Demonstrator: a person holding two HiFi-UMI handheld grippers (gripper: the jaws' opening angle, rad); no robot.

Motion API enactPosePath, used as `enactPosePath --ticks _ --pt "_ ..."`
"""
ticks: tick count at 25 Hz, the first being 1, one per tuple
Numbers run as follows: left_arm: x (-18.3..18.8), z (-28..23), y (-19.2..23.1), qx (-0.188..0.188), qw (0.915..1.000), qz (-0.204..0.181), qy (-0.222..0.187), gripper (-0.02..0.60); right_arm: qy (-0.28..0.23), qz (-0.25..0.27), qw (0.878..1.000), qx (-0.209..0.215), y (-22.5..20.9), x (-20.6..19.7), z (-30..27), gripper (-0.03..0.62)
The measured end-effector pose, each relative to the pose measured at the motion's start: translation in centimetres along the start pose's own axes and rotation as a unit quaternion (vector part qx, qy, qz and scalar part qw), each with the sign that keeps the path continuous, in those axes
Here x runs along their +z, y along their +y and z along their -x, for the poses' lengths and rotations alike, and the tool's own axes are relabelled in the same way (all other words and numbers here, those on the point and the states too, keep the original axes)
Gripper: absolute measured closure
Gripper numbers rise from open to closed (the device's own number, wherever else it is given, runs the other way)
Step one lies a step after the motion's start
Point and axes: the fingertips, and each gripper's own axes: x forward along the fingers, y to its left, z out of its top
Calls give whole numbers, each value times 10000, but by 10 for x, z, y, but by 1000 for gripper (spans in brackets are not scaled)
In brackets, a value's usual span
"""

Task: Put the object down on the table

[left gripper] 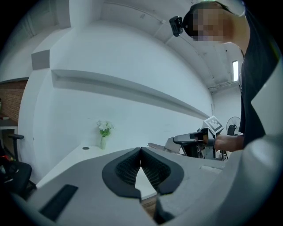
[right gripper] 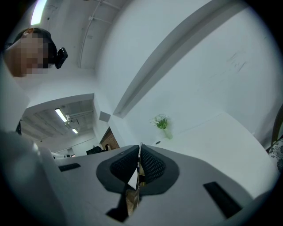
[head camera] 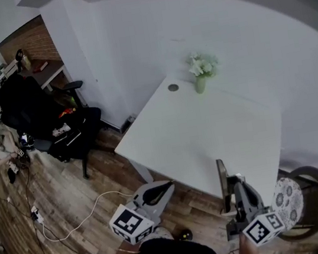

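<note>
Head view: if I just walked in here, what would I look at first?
The big white table fills the middle of the head view, with a little vase of flowers at its far corner. By the table's near edge, the right gripper pinches a thin flat object that stands on its edge. The left gripper beside it is shut and holds nothing.

Dim, flat, bluish-grey light all over. Ceiling strip lights glare in the right gripper view. Both gripper views bulge, with black corners; the head view bends the wall.
</note>
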Motion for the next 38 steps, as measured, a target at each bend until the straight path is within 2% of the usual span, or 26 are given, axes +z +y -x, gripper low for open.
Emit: enactPosePath --ticks 5,13,21,33,38 --pt "-7 -10 16 70 9999 -11 91 583 35 -32 10000 -37 -15 -1 -17 580" --pt "-2 -60 58 -154 9998 -79 -20 583 58 -23 9997 -219 -44 9 -64 582" --pt "-6 -108 104 -331 9993 56 144 583 162 -108 9987 -468 -75 12 -115 580" --pt "-26 -171 143 -688 9961 301 453 583 545 -298 9942 -881 -125 -14 -168 580" --pt "-44 -187 158 -707 9950 303 644 583 696 -386 9919 -988 -146 -27 -184 582"
